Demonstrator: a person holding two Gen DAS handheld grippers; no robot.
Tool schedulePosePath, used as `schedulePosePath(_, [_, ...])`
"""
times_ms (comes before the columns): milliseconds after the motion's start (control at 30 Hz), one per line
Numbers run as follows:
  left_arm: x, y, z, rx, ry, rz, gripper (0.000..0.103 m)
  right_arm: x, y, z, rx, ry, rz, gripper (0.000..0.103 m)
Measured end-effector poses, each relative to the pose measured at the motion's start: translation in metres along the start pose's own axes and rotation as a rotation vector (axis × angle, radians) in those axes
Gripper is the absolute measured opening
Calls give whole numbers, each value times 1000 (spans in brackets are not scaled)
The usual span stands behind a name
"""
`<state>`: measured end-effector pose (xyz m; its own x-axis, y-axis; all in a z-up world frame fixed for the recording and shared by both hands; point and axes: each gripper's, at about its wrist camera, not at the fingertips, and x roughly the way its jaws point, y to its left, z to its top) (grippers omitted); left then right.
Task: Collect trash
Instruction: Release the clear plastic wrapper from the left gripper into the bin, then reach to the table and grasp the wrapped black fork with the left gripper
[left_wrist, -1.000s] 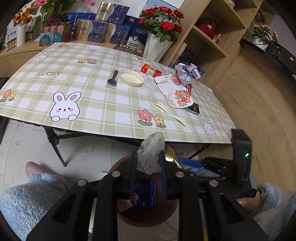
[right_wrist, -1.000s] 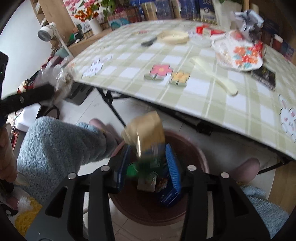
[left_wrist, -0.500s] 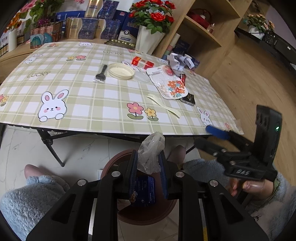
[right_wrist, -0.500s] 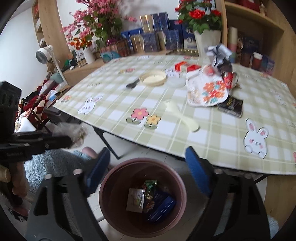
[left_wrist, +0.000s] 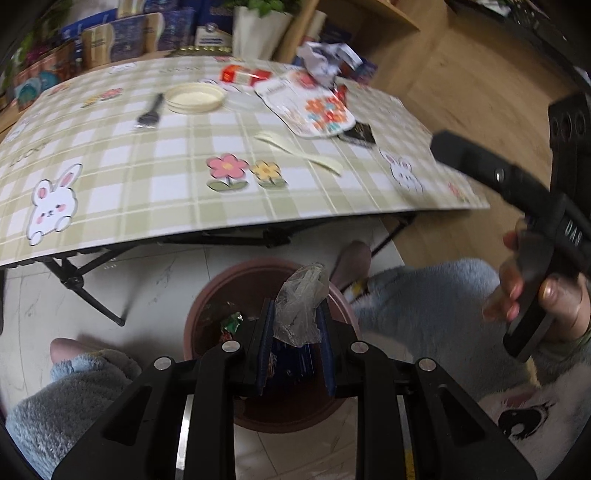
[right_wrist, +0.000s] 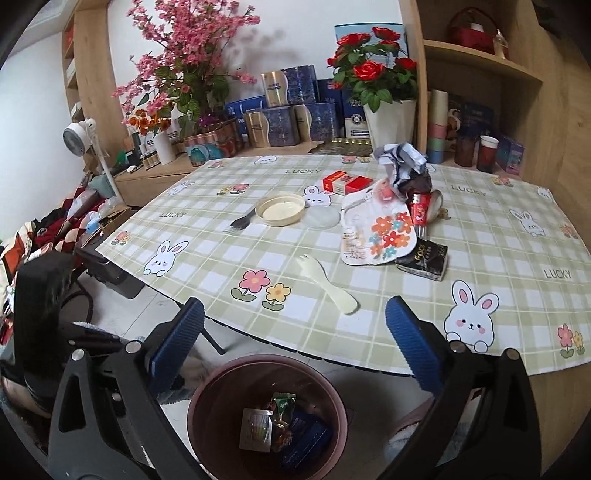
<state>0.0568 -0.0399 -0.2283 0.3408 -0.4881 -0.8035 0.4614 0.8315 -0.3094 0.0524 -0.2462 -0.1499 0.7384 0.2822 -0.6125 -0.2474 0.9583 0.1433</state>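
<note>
Left gripper (left_wrist: 295, 354) is pinching a crumpled plastic wrap (left_wrist: 301, 304) right over the bin (right_wrist: 207, 398), which sits on the floor just in front of the table (right_wrist: 221, 258). My guess at the risk: the film is light and clingy, so it could stick to a pad or drift past the rim when let go. Right gripper (right_wrist: 293, 343) is spread wide and empty, aimed at the table's leftovers: spork (right_wrist: 328, 282), floral pouch (right_wrist: 380, 229), black packet (right_wrist: 424, 260).

Checked table (right_wrist: 229, 258): spork (right_wrist: 328, 284), lid (right_wrist: 280, 209) (perhaps plastic), wrappers (right_wrist: 380, 232).
</note>
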Motion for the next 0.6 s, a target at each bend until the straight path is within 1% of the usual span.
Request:
schedulePosePath(167, [8, 4, -3, -4, 28, -8, 26, 1, -1, -7, 21, 9, -7, 97])
schedulePosePath(267, [8, 4, -2, -7, 24, -15, 35, 3, -2, -7, 25, 15, -9, 97])
schedulePosePath(333, [6, 4, -1, -7, 10, -14, 49, 3, -2, -7, 24, 17, -11, 97])
schedulePosePath(367, [4, 5, -1, -10, -5, -7, 53, 3, -2, -7, 24, 17, -11, 97])
schedulePosePath(400, [1, 6, 0, -14, -17, 2, 59, 3, -1, -7, 24, 18, -13, 97])
schedulePosePath(433, [-1, 7, 0, -21, -32, 15, 68, 3, -1, -7, 24, 19, -15, 97])
schedulePosePath(533, [-14, 16, 3, -61, -111, 86, 85, 3, -2, -7, 22, 24, -27, 97])
schedulePosePath(600, [-24, 23, 7, -91, -168, 130, 92, 5, -3, -8, 23, 34, -36, 97])
